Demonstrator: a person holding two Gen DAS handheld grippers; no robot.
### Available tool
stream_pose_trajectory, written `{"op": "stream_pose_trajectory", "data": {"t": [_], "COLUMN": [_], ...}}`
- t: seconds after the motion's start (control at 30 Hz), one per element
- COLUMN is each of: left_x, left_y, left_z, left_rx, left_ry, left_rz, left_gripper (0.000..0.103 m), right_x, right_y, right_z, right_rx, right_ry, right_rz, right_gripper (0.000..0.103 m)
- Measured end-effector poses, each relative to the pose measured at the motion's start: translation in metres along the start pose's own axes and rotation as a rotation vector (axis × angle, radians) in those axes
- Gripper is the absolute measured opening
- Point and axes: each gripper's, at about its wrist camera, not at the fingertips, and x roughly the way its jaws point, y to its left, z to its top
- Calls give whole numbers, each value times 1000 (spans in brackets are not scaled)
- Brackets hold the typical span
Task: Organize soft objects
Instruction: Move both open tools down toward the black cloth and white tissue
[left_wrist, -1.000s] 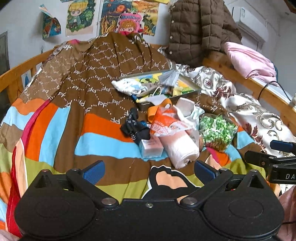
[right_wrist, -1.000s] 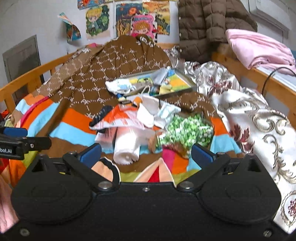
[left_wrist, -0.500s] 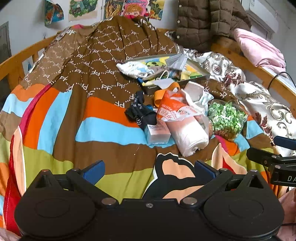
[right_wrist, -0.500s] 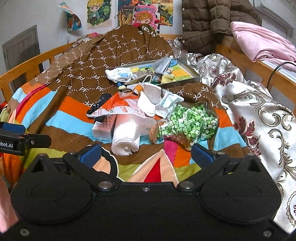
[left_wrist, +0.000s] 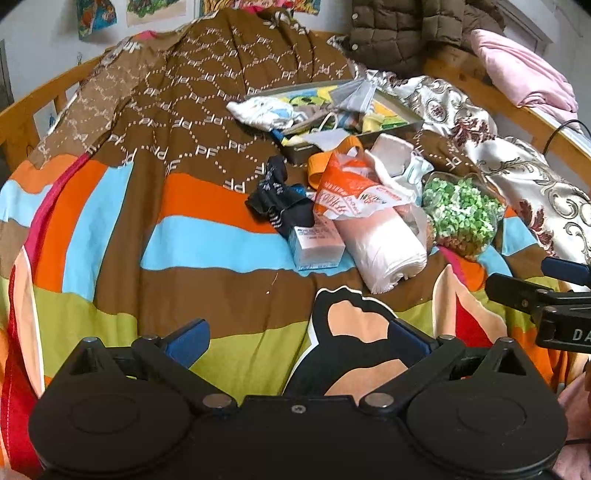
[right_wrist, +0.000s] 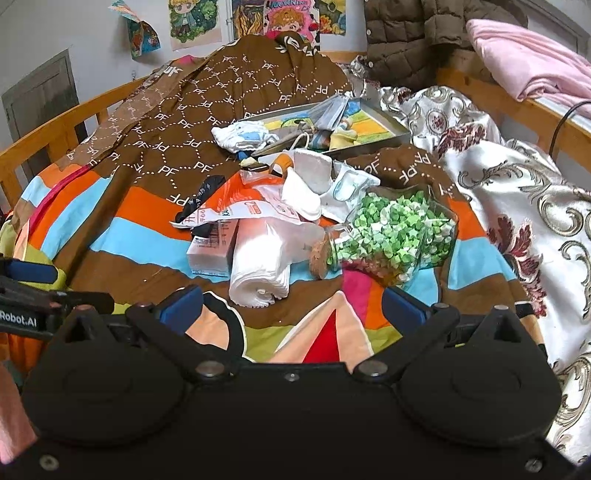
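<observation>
1. A pile of soft things is lying in the middle of the bed, on a striped blanket (left_wrist: 207, 236) with orange, blue, brown and green bands.
2. A black sock (left_wrist: 275, 201) is sitting at the left edge of the pile, partly on top of a small white box (left_wrist: 316, 245).
3. A roll of white plastic bags (left_wrist: 384, 247) is lying just beside the box, with its open end pointing toward the cameras. An orange and white plastic bag (left_wrist: 345, 192) is draped over the far end of the roll.
4. White socks (right_wrist: 308, 184) are resting behind the orange bag — one is folded, and one has pale blue trim.
5. A glass jar of green paper stars (right_wrist: 391, 232) is lying on its side to the right of the roll, with its cork pointing toward the roll.
6. Farther back, a flat tray (right_wrist: 391, 129) is holding a bright picture and more small cloth things. A white and blue cloth (right_wrist: 240, 134) is hanging over its left edge.
7. A brown quilt with "PF" letters (left_wrist: 207, 107) is heaped behind everything, and a shiny cream cloth with swirls (right_wrist: 517, 192) is covering the right side of the bed.
8. The left gripper (left_wrist: 297, 338) is hovering low over the near blanket with its blue fingers spread wide apart, holding nothing.
9. The right gripper (right_wrist: 291, 304) is doing the same — wide apart, with nothing in it, and near the roll and the jar.
</observation>
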Motion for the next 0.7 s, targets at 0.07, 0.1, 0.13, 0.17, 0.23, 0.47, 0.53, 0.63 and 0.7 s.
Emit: {"op": "stream_pose_trajectory", "data": {"t": [0.07, 0.1, 0.13, 0.17, 0.23, 0.47, 0.53, 0.63, 0.7], "left_x": [4, 6, 7, 9, 12, 21, 22, 25, 29], "left_y": [3, 5, 6, 9, 11, 17, 17, 15, 15], "left_z": [2, 3, 5, 7, 11, 29, 35, 44, 50], "left_rx": [-18, -28, -36, -46, -58, -41, -14, 28, 37], "left_ry": [14, 18, 19, 20, 19, -33, -68, -116, -123], "left_rz": [1, 4, 7, 10, 15, 54, 65, 66, 52], "left_gripper": [102, 102, 102, 102, 102, 102, 102, 102, 102], "right_x": [3, 5, 6, 7, 9, 17, 20, 25, 28], "right_y": [-3, -4, -5, -7, -7, -9, -10, -10, -12], "right_z": [0, 1, 1, 1, 2, 11, 14, 19, 21], "right_rx": [12, 18, 23, 26, 27, 8, 2, 4, 11], "right_ry": [9, 13, 15, 16, 12, -20, -32, -48, -57], "right_rz": [3, 5, 7, 9, 10, 2, -3, -8, -12], "right_gripper": [102, 102, 102, 102, 102, 102, 102, 102, 102]}}
